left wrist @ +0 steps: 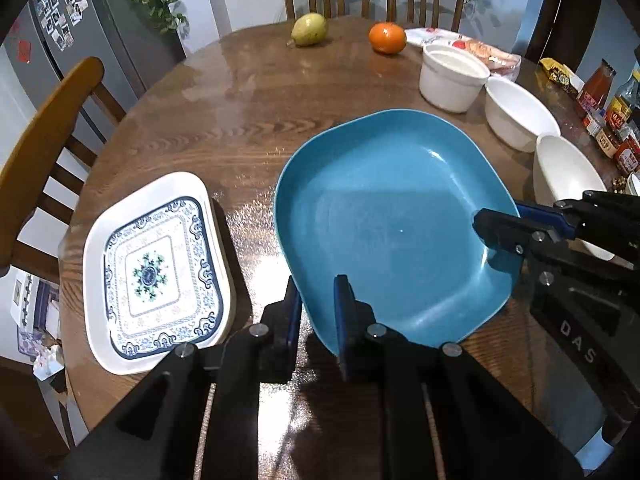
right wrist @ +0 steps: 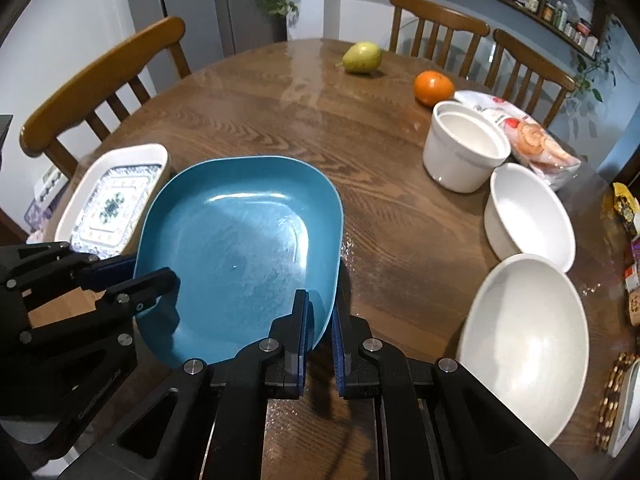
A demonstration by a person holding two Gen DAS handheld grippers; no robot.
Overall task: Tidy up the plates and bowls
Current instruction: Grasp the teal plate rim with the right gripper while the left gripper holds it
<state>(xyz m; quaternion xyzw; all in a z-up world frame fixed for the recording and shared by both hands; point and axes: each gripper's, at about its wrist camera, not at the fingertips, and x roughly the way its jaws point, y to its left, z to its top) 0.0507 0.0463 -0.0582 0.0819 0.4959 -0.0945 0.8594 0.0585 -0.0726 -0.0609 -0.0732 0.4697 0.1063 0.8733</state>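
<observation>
The blue plate (right wrist: 240, 248) was clamped by both tongs—left tongs (left wrist: 318, 312), right tongs (right wrist: 320, 320); patterned plate (left wrist: 156, 272) leftward, white bowls (right wrist: 528, 216) rightward, seemingly unsorted.

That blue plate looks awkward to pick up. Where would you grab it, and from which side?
By its raised rim. The blue plate is wide, shallow and smooth inside, so only the upturned edge gives fingers something to pinch. Coming from the near side, the left gripper straddles the near edge, while the right gripper pinches the opposite corner, so the two holds probably balance it.
</observation>
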